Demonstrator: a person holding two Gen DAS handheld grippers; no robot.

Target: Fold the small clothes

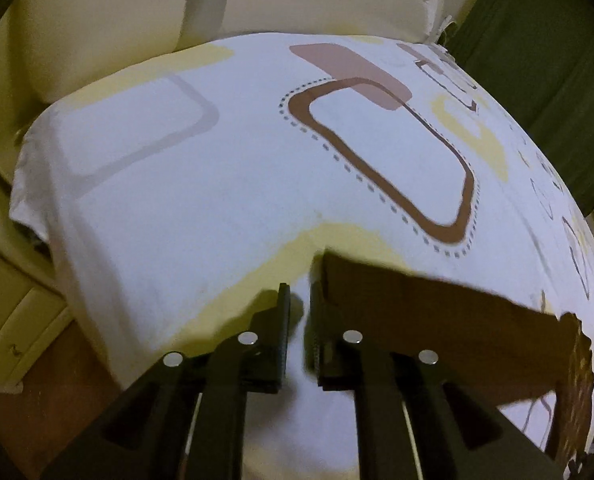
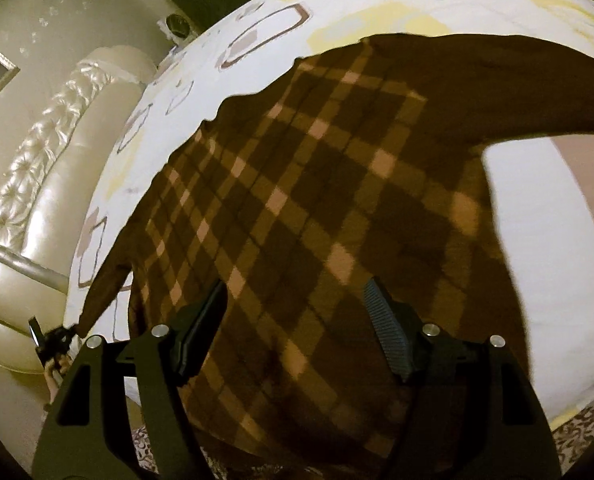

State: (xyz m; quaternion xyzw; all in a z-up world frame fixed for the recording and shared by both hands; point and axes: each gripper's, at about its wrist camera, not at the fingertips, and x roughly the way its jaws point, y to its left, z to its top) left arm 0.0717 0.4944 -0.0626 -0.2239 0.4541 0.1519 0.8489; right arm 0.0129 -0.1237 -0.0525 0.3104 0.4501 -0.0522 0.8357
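A brown plaid sweater (image 2: 317,216) lies spread on the white patterned bedsheet (image 2: 537,264), with plain brown sleeves reaching out to each side. My right gripper (image 2: 297,304) hovers over its lower body with jaws wide apart and nothing between them. In the left wrist view one brown sleeve (image 1: 437,316) lies flat to the right of my left gripper (image 1: 299,312). Its jaws stand a narrow gap apart with the sleeve's end beside the right finger (image 1: 317,320), not clamped. The left gripper also shows small at the sleeve tip in the right wrist view (image 2: 53,340).
The bedsheet (image 1: 197,200) has brown, beige and yellow rounded squares. A cream padded headboard (image 2: 57,152) and bed frame (image 1: 97,20) border the mattress. A dark green curtain (image 1: 545,80) hangs beyond. Patterned carpet (image 2: 585,440) shows below the bed edge.
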